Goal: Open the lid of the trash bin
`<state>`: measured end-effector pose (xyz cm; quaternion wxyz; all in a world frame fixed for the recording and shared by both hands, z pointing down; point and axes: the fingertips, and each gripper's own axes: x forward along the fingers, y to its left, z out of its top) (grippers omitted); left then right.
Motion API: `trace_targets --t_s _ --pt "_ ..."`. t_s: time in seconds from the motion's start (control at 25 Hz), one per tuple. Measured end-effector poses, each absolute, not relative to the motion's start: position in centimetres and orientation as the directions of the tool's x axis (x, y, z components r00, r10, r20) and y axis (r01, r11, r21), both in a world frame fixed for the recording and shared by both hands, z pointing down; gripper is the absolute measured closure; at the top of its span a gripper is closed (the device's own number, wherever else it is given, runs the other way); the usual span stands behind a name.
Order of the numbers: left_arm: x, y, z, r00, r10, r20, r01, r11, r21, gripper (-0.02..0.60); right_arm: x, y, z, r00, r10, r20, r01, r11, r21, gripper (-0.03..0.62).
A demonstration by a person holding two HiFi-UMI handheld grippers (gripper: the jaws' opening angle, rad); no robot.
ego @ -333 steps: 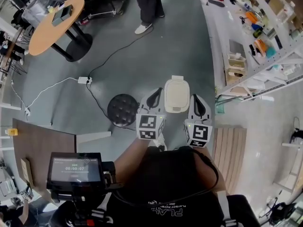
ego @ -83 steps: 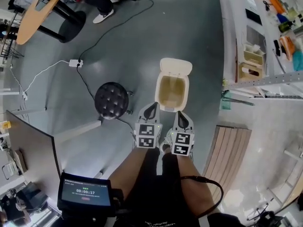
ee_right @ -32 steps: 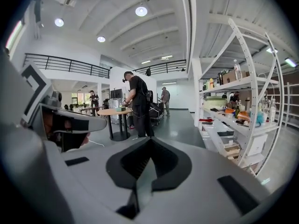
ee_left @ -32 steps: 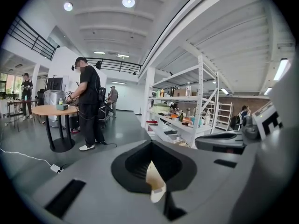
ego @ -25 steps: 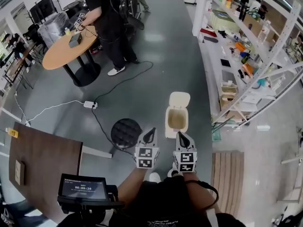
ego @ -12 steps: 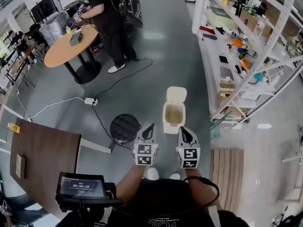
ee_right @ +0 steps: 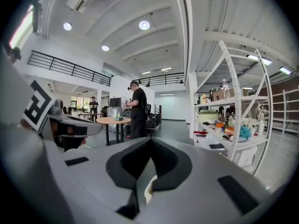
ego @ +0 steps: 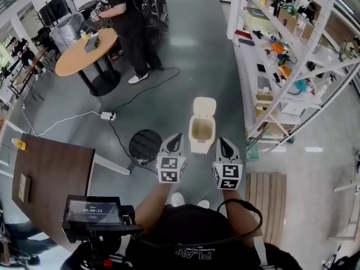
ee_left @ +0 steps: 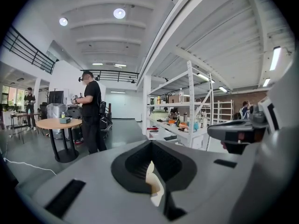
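Holding the left gripper (ego: 174, 139) and right gripper (ego: 224, 145) side by side, jaws closed and empty, we see the bin (ego: 201, 130) just ahead between them, its lid (ego: 204, 106) tipped back open.

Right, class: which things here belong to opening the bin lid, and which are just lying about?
Part of the job: bin, lid (already up), left tool, right tool.

Just lying about: stool, round table, power strip, shelves.

Two tools (ego: 175, 138) (ego: 223, 143), one bin (ego: 200, 147), one stool (ego: 145, 145)
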<state>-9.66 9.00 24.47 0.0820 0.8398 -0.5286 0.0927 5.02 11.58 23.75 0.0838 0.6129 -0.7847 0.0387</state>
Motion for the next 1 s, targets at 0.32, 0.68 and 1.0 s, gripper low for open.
trace_targets --t_s 0.32,0.68,1.0 --pt "-9.7 10.2 21.6 0.419 -0.886 0.198 -0.904 -0.427 0.004 0.584 5.4 12.7 21.1 -0.204 -0.969 0.142 -0.970 0.220 0.104 0.591" --pt "-9.3 11.6 22.4 0.432 -0.876 0.212 -0.898 -0.439 0.017 0.584 4.9 13.8 21.4 -0.210 -0.967 0.144 -0.968 0.226 0.108 0.591" --pt "-9.9 11.3 22.1 0.438 -0.876 0.204 -0.896 -0.445 0.011 0.584 4.2 13.8 21.5 -0.206 -0.970 0.131 -0.971 0.219 0.096 0.591"
